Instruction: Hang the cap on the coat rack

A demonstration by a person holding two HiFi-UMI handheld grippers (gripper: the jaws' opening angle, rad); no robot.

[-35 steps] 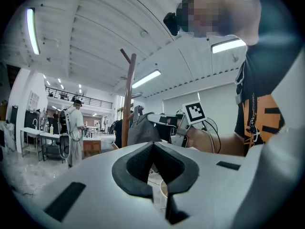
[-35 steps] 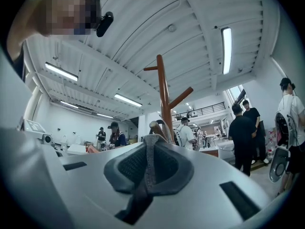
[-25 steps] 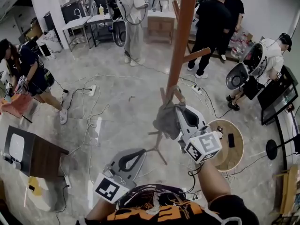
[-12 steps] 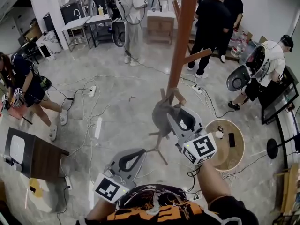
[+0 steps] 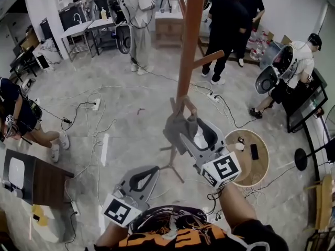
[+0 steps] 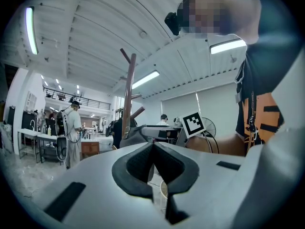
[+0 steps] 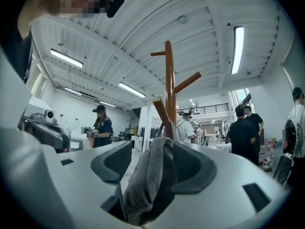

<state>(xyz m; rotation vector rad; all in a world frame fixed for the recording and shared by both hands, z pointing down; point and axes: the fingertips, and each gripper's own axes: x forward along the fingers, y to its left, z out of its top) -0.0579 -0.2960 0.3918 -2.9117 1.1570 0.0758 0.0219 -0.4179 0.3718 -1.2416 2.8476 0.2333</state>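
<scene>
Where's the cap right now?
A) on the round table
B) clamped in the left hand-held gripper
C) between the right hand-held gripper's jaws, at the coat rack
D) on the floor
C: the cap hangs at a lower peg of the coat rack, between the jaws of the right hand-held gripper, which have just been opening and stand wide apart.

Rack top is cut off by head view's upper edge. Its lower pole sits behind cap and right gripper. That gripper's jaws have just been opening with cap between them; in right gripper view cap's lower end sinks out of sight between them. Cap covers the base of peg, so can't tell if it's hooked on. Left gripper body blocks rack's lower half in its own view. Things on round table are too small to tell. Person at left is cut by the edge.
</scene>
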